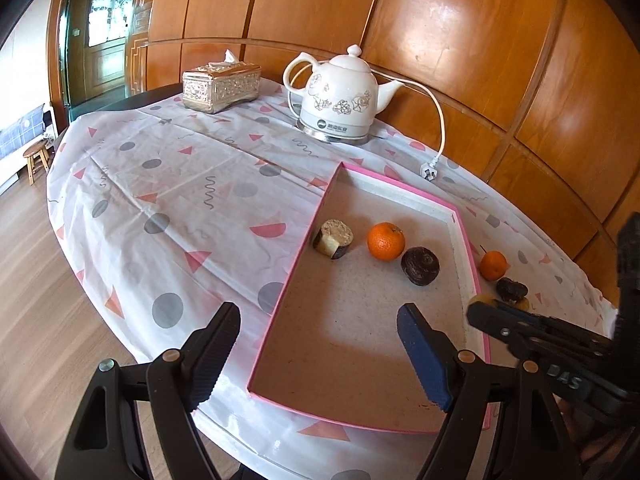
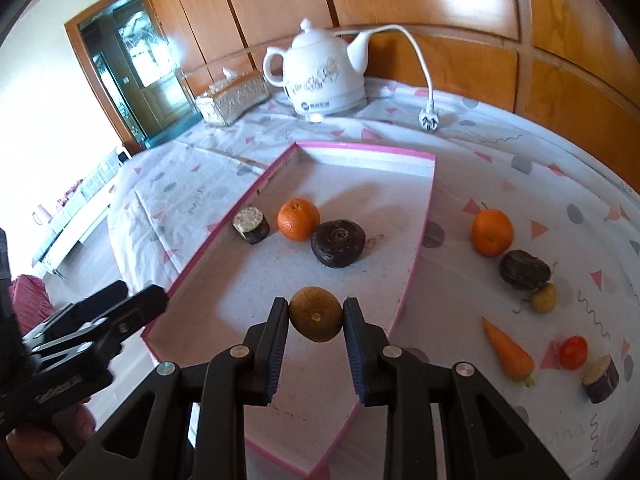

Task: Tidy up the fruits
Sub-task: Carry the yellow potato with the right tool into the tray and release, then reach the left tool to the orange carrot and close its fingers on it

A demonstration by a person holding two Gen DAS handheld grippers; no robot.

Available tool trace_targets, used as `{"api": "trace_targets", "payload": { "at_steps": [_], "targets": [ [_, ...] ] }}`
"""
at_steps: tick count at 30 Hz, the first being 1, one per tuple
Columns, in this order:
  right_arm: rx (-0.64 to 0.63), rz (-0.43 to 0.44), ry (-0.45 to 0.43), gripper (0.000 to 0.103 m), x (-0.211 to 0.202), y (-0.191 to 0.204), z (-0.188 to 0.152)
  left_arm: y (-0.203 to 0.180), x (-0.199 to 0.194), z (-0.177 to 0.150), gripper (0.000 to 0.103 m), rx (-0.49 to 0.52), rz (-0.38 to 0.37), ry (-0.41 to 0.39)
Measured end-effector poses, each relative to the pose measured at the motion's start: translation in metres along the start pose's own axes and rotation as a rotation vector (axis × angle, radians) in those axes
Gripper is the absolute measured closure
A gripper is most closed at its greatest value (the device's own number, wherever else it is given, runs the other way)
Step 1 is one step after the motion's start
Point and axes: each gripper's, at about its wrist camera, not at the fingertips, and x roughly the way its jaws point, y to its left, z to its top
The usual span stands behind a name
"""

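Over the pink tray [image 2: 418,240], right gripper [image 2: 316,320] pinches a brown fruit [image 2: 315,318] near the orange [image 2: 298,219].

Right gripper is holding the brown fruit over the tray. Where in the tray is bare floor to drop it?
The near half of the pink tray is bare, from the dark round fruit back to the near rim. The far strip behind the orange is bare too. The middle row is crowded. The right gripper holds the brown fruit over the near patch.
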Motion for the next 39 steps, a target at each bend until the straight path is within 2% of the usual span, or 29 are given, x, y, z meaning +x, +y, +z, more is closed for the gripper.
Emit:
{"api": "trace_targets", "payload": {
  "at_steps": [4, 19, 32, 39],
  "targets": [
    [0.027, -0.021, -0.001, 0.067, 0.003, -0.003, 0.0, 0.002, 0.002, -0.001, 0.022, -0.002, 0.002, 0.01],
    [0.121, -0.115, -0.076, 0.067, -0.032, -0.03, -0.028, -0.01, 0.0, -0.004, 0.022, 0.042, -0.013, 0.009],
    [0.341, -0.26, -0.085, 0.067, -0.066, -0.108, -0.079, -0.031, -0.007, -0.007, 0.022, 0.128, -0.046, -0.003],
    [0.413, -0.363, -0.094, 0.067, -0.084, -0.138, -0.106, -0.042, -0.01, -0.009, 0.022, 0.175, -0.055, -0.005]
  ]
}}
